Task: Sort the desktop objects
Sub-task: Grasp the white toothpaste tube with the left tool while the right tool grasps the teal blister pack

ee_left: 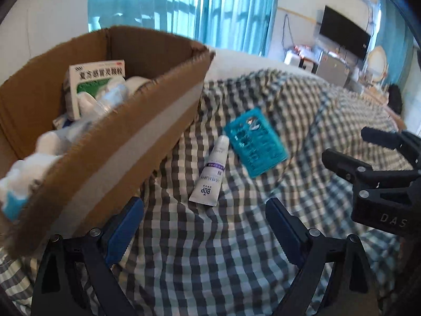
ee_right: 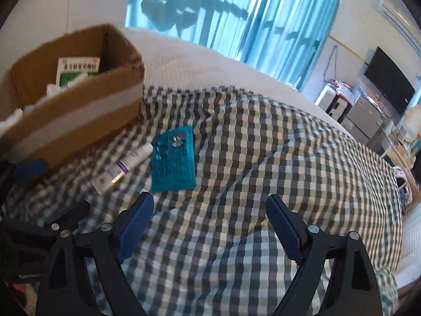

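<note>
At the far left stands an open brown cardboard box with a pale tape band (ee_left: 110, 142). It already holds several things: a white and green medicine carton (ee_left: 97, 79), and other white and blue packages that are too blurred to name. So a good part of the sorting seems to be done.

Just right of the box, on the checked green and grey bed cover (ee_left: 210, 250), lies a white squeeze tube with a purple band (ee_left: 210, 173). Its cap end almost touches a flat teal blister pack (ee_left: 255, 142) on its right. These two things are still outside the box, so they are probably what is left.

The left gripper (ee_left: 205, 226) hovers near the tube with its blue pads wide apart and nothing between them. The right gripper (ee_right: 210, 223) is at the right, also wide and empty, near the teal pack.
</note>
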The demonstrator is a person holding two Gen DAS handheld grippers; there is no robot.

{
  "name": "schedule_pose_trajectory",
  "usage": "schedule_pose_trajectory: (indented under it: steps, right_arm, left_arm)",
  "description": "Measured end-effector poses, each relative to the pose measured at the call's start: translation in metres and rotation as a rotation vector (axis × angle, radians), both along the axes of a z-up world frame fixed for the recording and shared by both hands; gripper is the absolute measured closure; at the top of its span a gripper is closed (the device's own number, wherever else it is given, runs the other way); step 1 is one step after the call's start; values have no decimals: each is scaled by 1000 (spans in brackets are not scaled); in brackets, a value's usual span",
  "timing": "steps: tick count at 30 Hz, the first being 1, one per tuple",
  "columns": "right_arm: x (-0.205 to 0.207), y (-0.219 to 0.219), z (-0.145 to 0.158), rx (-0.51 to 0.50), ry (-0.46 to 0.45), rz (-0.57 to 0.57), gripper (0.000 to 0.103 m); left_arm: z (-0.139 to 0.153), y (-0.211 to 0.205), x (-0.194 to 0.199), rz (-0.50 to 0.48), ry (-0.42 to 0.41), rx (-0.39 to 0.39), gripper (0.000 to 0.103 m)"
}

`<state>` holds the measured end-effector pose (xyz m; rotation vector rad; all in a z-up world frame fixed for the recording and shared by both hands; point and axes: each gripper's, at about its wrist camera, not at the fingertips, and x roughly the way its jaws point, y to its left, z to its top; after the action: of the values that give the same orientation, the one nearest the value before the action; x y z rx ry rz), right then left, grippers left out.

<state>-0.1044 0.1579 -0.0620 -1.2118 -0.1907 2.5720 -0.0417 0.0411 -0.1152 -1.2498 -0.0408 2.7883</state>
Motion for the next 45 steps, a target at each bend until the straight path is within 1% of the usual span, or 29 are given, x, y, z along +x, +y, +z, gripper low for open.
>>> schedule_pose_trajectory:
  steps: [2, 4, 5, 6, 7, 8, 9, 10, 12, 15, 16, 17, 18, 20, 22, 24, 26, 27, 29, 31, 35, 36, 39, 41, 42, 43, 44, 45]
  right_arm:
    - [-3, 9, -3, -36, -11, -6, 16]
    - [-5, 19, -4, -88, -16, -21, 16]
    - [-5, 23, -4, -110, -17, -28, 16]
    - [-5, 27, -4, -131, -17, -37, 16]
    - [-5, 30, -5, -149, -21, -43, 16]
    - [-4, 32, -6, -157, -22, -48, 16]
    - [-4, 33, -7, -161, -23, -54, 16]
    - [-4, 33, -7, -164, -26, -54, 16]
    - [-4, 33, -7, -163, -27, -54, 16]
    - [-6, 28, -9, -145, -27, -45, 16]
    - [-7, 26, -10, -133, -28, -36, 16]
    - [-9, 24, -11, -123, -31, -26, 16]
    - [-12, 20, -12, -109, -32, -11, 16]
    - [-17, 15, -15, -93, -38, 14, 16]
    - [-25, 9, -18, -85, -42, 47, 16]
    - [-34, 4, -22, -82, -50, 81, 16]
    - [-46, -5, -27, -45, -64, 129, 16]
    - [-52, -10, -30, -12, -65, 149, 16]
    - [-61, -14, -36, 12, -68, 171, 16]
    - [-72, -14, -45, -9, -85, 163, 16]
    - [-87, -7, -63, -76, -121, 133, 16]
    - [-90, -7, -67, -76, -130, 128, 16]
    - [-96, -11, -73, -35, -148, 130, 16]
    - [-100, -14, -79, 11, -183, 131, 16]
    - [-100, -15, -80, 21, -179, 130, 16]
    - [-99, -16, -80, 32, -174, 122, 19]
    - [-97, -17, -81, 53, -171, 109, 34]
    - [-96, -17, -81, 80, -175, 99, 35]
  left_arm:
    - [-8, 4, -8, -2, -9, -17, 7]
    - [-14, 10, -18, -8, 6, -41, 7]
    - [-17, 13, -23, -18, 14, -58, 7]
    - [-22, 18, -29, -39, 14, -74, 9]
    - [-26, 22, -36, -62, 5, -90, 19]
    - [-32, 27, -43, -79, -13, -113, 26]
    - [-38, 30, -51, -88, -35, -134, 39]
    - [-43, 33, -58, -94, -56, -145, 42]
    - [-52, 33, -71, -86, -76, -135, 42]
    - [-58, 27, -89, -68, -88, -78, 42]
    - [-59, 25, -92, -64, -89, -62, 53]
    - [-59, 23, -94, -67, -85, -46, 76]
    - [-58, 21, -95, -70, -92, -36, 78]
    - [-56, 16, -91, -54, -104, -11, 78]
    - [-52, 10, -79, -15, -112, 19, 78]
    - [-48, 2, -61, 54, -126, 85, 78]
    - [-45, -4, -49, 114, -144, 130, 78]
    - [-44, -5, -43, 141, -142, 132, 77]
    - [-41, -7, -36, 178, -110, 119, 78]
    - [-39, -8, -36, 192, -94, 93, 77]
    - [-38, -14, -40, 215, -86, 78, 77]
    - [-39, -14, -41, 213, -87, 76, 77]
    - [-42, -17, -45, 211, -95, 67, 77]
    - [-47, -19, -48, 214, -110, 67, 77]
    - [-49, -20, -49, 217, -116, 69, 77]
    - [-50, -21, -50, 221, -114, 69, 77]
    - [-51, -21, -52, 222, -111, 65, 77]
    - [-51, -21, -53, 223, -109, 63, 77]
